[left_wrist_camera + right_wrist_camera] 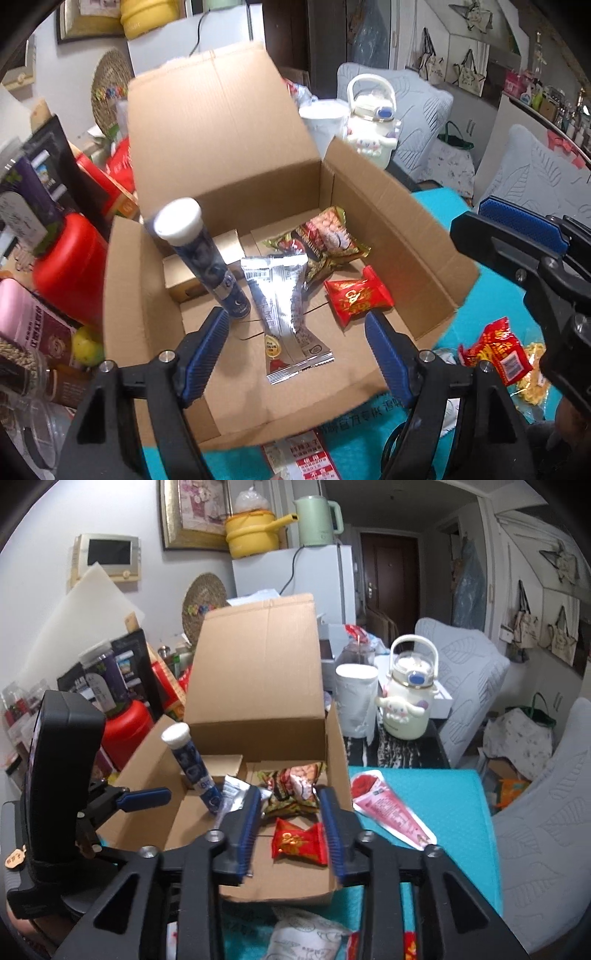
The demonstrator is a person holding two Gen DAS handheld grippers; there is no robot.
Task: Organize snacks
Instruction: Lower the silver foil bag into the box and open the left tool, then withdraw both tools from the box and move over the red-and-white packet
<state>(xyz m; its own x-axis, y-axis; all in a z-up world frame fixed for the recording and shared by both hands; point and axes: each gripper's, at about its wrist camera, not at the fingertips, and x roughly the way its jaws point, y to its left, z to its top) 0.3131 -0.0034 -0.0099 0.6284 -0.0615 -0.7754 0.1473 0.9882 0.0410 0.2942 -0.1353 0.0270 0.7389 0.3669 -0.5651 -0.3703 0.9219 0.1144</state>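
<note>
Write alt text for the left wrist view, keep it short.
An open cardboard box on a teal surface holds a silver packet, a red wrapped snack, a nut bag and a leaning blue tube. The left gripper hovers open over it, empty; the right gripper shows at right.

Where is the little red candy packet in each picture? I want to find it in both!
Left wrist view: the red candy packet lies on the floor of the cardboard box, right of the silver packet, just beyond the right-hand finger.
Right wrist view: the red candy packet lies on the box floor, low and central, framed between the two blue fingers.
Shared landmark: the blue tube with a white cap, leaning at the box's left.
</note>
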